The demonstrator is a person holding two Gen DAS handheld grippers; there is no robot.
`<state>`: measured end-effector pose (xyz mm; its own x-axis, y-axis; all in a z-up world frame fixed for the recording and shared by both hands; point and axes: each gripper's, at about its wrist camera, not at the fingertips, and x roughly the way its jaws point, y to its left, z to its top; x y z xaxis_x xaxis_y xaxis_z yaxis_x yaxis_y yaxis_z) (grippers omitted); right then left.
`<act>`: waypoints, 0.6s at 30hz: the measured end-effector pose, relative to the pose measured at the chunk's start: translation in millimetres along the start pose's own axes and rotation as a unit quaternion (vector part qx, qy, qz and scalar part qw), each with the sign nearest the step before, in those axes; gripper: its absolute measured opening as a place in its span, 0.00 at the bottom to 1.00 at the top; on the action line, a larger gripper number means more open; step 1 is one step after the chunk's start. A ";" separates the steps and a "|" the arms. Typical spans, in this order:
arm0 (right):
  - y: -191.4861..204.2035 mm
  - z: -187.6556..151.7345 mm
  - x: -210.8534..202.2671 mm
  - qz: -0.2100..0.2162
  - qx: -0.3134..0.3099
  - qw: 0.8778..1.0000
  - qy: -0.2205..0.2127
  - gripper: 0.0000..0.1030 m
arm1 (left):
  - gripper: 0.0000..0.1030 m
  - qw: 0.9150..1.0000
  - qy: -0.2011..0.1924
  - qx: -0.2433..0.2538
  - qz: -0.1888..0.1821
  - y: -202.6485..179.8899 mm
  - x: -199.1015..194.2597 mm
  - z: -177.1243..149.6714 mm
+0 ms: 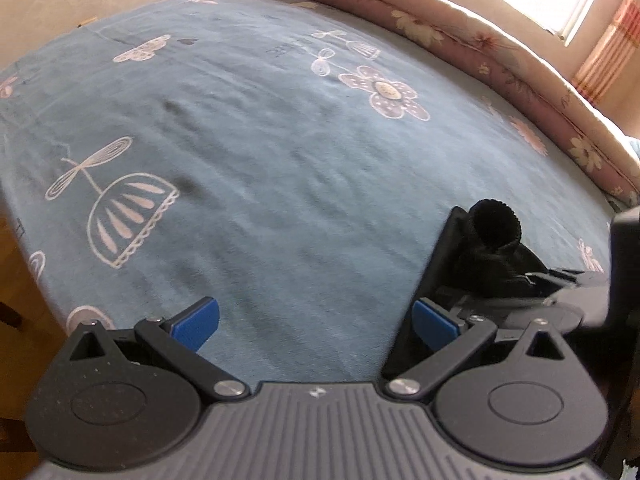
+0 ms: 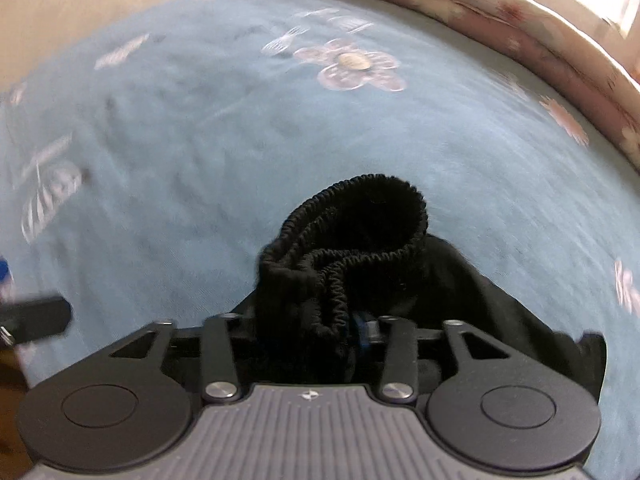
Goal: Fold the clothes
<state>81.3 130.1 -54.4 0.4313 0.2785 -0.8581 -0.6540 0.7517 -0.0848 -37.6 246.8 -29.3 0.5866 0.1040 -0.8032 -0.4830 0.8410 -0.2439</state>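
- Right wrist view: black garment (image 2: pixel 360 248) bunched between the fingers of the right gripper (image 2: pixel 316 332), elastic waistband curled up ahead of them. Cloth fills the gap, but whether the pads press on it I cannot tell; a sliver of blue pad shows beside the fabric.
- Garment hangs off the fingers over the bed (image 2: pixel 160 140), its blue flower-print sheet bare beneath. Likely held by the waistband so the rest can drape and be laid flat.
- Left wrist view: left gripper (image 1: pixel 316 322) with fingers spread wide, blue pads (image 1: pixel 198 320) well apart, nothing between them; only sheet below.
- Same black garment (image 1: pixel 492 236) seen at the right of that view, just beside the left gripper's right finger.
- Judgement: the empty left is placed near, probably to take a second edge for spreading.
- Pink floral quilt (image 1: pixel 460 28) lies along the far edge, well apart.
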 end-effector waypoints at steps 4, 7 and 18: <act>19.8 -10.2 2.8 0.000 -0.061 0.998 -0.002 0.71 | 0.99 1.000 -0.002 -0.006 0.002 3.4 0.1 -0.1; 22.3 -19.3 -1.6 -0.011 -0.093 0.996 -0.014 0.71 | 0.99 1.000 -0.003 -0.007 -0.001 2.0 0.9 1.0; -18.1 -74.2 -67.1 0.037 -0.113 0.990 -0.070 0.78 | 0.99 0.991 0.022 -0.046 -0.126 -25.7 25.4 0.9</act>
<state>18.1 53.4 -32.9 0.4487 0.4208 -0.7884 -0.8029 0.5772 -0.1489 -9.7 228.3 -43.0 0.6684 -0.1286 -0.7326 -0.3829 0.7849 -0.4872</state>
